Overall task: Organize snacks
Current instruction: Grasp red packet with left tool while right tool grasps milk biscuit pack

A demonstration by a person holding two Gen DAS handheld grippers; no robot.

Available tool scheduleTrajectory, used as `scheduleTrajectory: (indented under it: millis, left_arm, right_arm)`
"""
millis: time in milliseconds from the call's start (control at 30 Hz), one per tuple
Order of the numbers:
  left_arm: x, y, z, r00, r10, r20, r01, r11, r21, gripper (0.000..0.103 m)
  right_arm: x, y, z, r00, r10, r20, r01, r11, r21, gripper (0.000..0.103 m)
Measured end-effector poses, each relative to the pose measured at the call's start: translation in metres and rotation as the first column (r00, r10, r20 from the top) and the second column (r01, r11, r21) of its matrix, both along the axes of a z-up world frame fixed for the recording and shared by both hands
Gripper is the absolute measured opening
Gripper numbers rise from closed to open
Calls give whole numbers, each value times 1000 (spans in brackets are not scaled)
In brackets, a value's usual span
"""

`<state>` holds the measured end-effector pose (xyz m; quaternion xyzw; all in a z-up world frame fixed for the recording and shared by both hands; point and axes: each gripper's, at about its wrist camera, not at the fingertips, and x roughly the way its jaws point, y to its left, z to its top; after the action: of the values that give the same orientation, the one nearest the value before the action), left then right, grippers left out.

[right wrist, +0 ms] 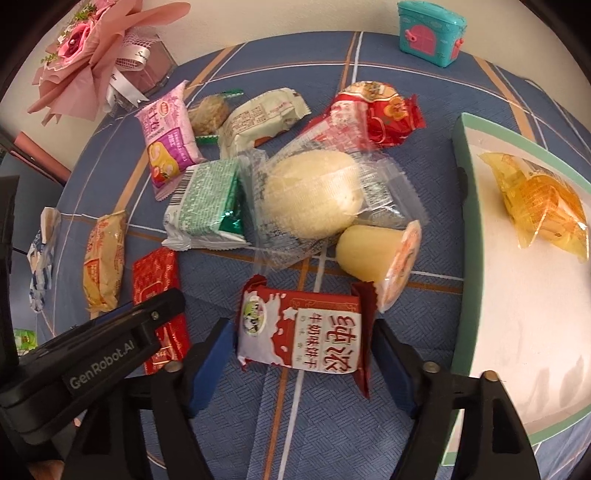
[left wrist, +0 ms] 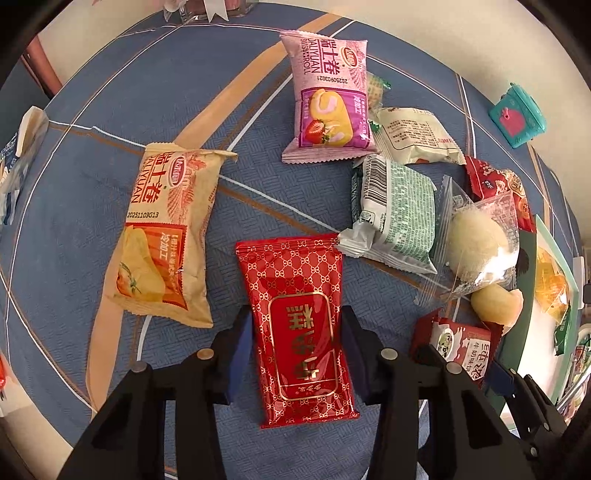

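Several wrapped snacks lie on a blue patterned tablecloth. My left gripper (left wrist: 297, 325) is open, its fingers on either side of a red gold-patterned packet (left wrist: 299, 325) that lies flat. My right gripper (right wrist: 301, 336) is open around a red-and-white milk biscuit packet (right wrist: 301, 328), which also shows in the left wrist view (left wrist: 461, 345). Beyond it lie a pale jelly cup (right wrist: 380, 254), a clear-wrapped white bun (right wrist: 314, 195) and a green-and-white packet (right wrist: 205, 206). A teal-rimmed white tray (right wrist: 458, 155) at the right holds an orange-wrapped snack (right wrist: 543, 199).
A yellow Swiss roll packet (left wrist: 162, 236) and a pink one (left wrist: 328, 96) lie to the left and far side. A teal toy box (right wrist: 430, 31) and a pink bouquet (right wrist: 92, 48) stand at the table's far edge. The left gripper's body (right wrist: 92, 365) sits beside my right gripper.
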<state>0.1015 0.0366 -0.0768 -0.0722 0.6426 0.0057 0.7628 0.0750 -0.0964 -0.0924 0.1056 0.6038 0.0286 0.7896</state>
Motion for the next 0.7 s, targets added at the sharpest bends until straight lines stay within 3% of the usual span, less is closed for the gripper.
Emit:
scheduleTrajectory:
  millis: [100,300,567,700]
  left_arm:
    - [0,-1,-6,1000,0,3,1,1000,-29,47]
    - [-2,-3,7,1000,4,29,-1,996,-94,47]
    - [-11,-2,49,990,7,139,7,995,-99,47]
    - [-13,-2,57,983,5,183,9,997,-73,47]
  right_arm:
    - [0,2,2,1000,-2,5,2,1000,-2,63]
    - [-6,-3,18,999,-28,32,28,1000,9,62]
    - [-21,-10,55,994,-40,99,39,999,18,62]
    - [-28,-23,72,990,-63,127,58,997,45,62]
